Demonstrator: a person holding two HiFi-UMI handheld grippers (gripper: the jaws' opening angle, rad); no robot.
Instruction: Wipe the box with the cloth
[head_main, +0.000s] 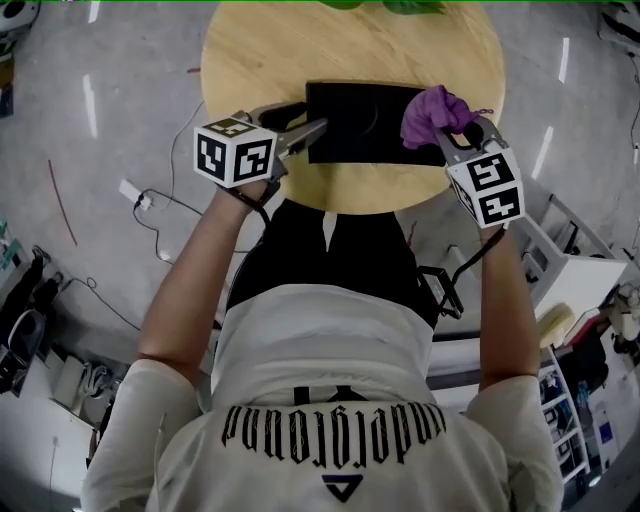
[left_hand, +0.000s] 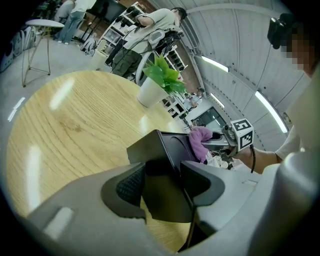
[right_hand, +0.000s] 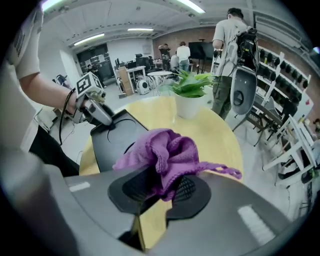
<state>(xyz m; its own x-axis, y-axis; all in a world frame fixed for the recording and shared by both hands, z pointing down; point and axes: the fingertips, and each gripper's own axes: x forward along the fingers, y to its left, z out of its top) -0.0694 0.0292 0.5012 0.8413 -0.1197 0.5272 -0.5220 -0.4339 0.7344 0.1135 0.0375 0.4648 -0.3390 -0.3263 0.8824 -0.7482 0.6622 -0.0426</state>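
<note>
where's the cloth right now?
Head view, right side: the purple cloth is bunched in the right gripper's jaws, over the right end of the black box on the round table.

worktop (head_main: 262, 62): I see a round, pale wood-grain top | black box (head_main: 350, 130): lies flat near my edge | potted plant (left_hand: 151, 91): white pot, far edge

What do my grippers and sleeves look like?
Both the left gripper and right gripper are grey, with dark textured pads on the fingers. Each carries a white cube with black square markers and trails a black cable. The sleeves are short and off-white.
</note>
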